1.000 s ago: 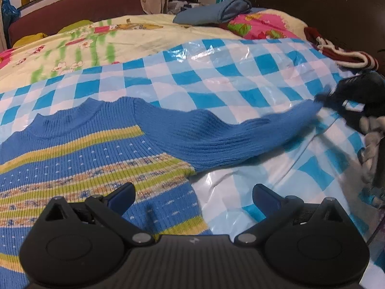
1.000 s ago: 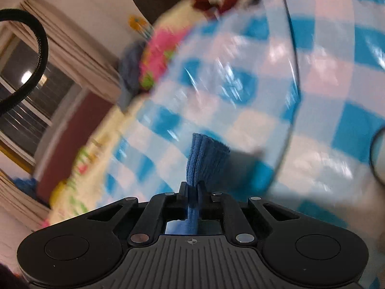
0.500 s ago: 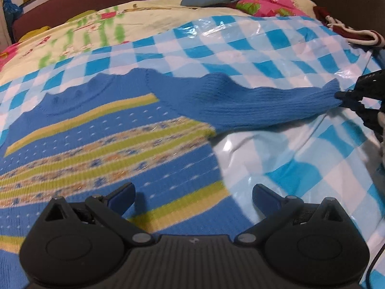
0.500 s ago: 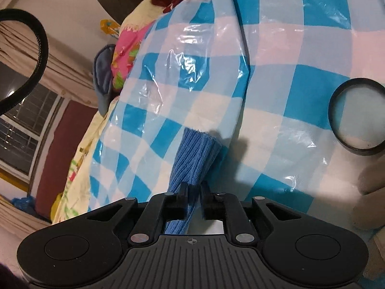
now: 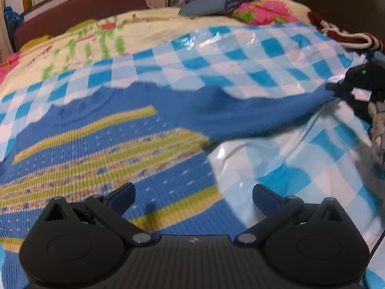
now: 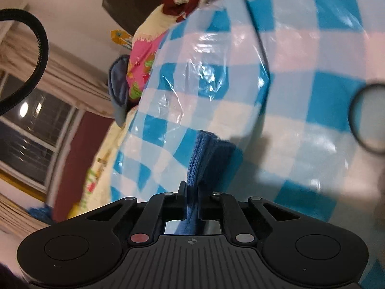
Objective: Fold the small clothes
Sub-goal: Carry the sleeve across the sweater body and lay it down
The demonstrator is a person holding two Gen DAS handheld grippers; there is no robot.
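right hand-held gripper (image 6: pixel 192 193) clamped on the cuff of the blue sleeve (image 6: pixel 204 159), ribbed knit pinched between the two pads after a brief closing of the jaws, cloth between them throughout. seen also from the left wrist view as a dark shape (image 5: pixel 336 89) at the far right end of the sleeve. sleeve stretched sideways from the sweater (image 5: pixel 101 149), lifted a little off the checked plastic sheet (image 5: pixel 264 55) near the cuff. left hand-held gripper (image 5: pixel 192 192) released, fingers spread wide, nothing between them, poised over the sweater's lower right part, close to its side edge; contact with the knit not clear. sweater lying flat and face up on the checked plastic sheet, blue with yellow-green stripes and a patterned band, neckline toward the far side. sheet spread over a bed with a floral cover (image 5: pixel 96 38). beyond the sweater, at the far end of the bed, a folded blue-grey garment (image 5: pixel 216 0) beside pink floral cloth (image 5: pixel 259 12). dark red and white garment (image 5: pixel 336 33) at the sheet's far right corner. dark ring (image 6: pixel 368 118) lying on the sheet, right of the cuff. window with curtains behind the bed.
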